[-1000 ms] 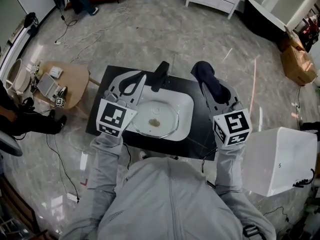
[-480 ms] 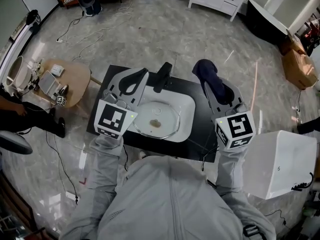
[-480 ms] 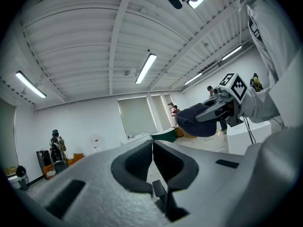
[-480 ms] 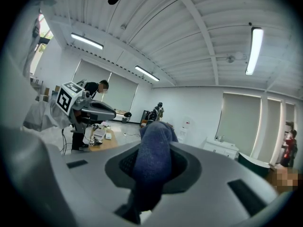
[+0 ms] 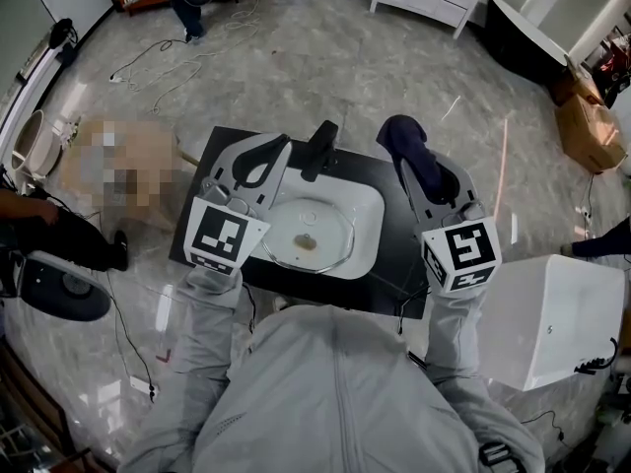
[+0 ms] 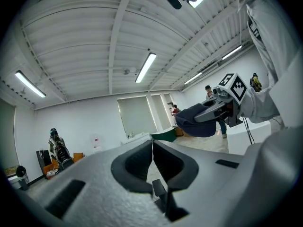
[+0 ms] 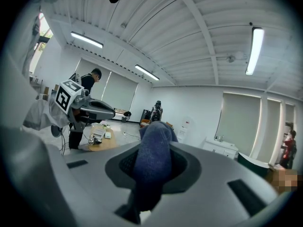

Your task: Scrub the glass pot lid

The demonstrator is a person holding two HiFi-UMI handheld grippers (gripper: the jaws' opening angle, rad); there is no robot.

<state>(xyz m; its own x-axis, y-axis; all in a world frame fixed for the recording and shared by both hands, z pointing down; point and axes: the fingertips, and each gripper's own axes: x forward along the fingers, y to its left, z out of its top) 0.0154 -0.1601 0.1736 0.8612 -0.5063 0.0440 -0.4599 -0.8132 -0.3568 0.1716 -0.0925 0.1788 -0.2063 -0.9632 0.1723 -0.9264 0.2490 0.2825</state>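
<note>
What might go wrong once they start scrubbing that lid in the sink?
The glass lid lies loose in the white sink and the left gripper is shut on nothing, so the lid may skate when pressed. The right gripper pinches the dark blue cloth, which might slip out mid-scrub. The black faucet stands close and might get bumped.

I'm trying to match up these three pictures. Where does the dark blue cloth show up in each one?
Head view: the cloth is in the upper half, just right of centre.
Left gripper view: the cloth is right of centre at mid-height, clamped in the right tool.
Right gripper view: the cloth is at bottom centre, between that tool's own jaws.
Shared landmark: the left tool, which shows in all three.
</note>
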